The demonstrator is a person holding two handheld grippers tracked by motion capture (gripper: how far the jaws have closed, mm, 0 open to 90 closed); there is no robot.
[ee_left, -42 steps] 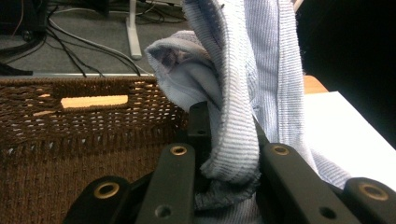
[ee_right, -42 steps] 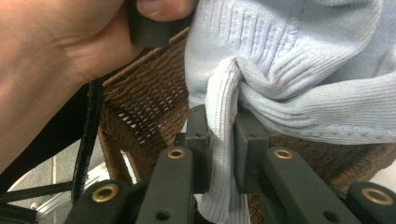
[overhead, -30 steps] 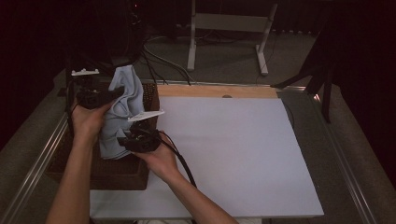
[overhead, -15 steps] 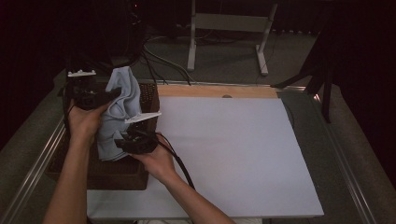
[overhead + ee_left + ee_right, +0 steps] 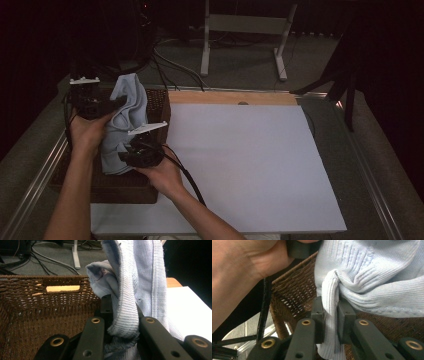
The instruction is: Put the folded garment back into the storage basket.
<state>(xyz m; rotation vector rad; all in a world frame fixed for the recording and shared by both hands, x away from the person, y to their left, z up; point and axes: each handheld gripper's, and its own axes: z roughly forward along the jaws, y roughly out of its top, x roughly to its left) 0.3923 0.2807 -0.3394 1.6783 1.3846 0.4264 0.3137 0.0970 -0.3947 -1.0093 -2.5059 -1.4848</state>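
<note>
A pale blue ribbed knit garment [image 5: 124, 120] hangs above a dark brown wicker basket [image 5: 125, 187] at the table's left. My left gripper [image 5: 116, 101] is shut on its upper part; in the left gripper view a thick fold of the garment [image 5: 125, 315] is pinched between the jaws. My right gripper [image 5: 125, 155] is shut on a lower bunched edge; in the right gripper view a twisted strip of the garment [image 5: 330, 315] sits between the jaws, over the basket [image 5: 294, 297].
A white board [image 5: 240, 165] covers the table to the right of the basket, with a wooden strip [image 5: 230, 97] behind it. Metal rails [image 5: 35, 185] edge the table. A stand's legs [image 5: 240, 45] and cables [image 5: 170, 60] lie on the floor beyond.
Both grippers have lifted the garment a little higher over the basket. The right hand has drawn slightly nearer the left.
</note>
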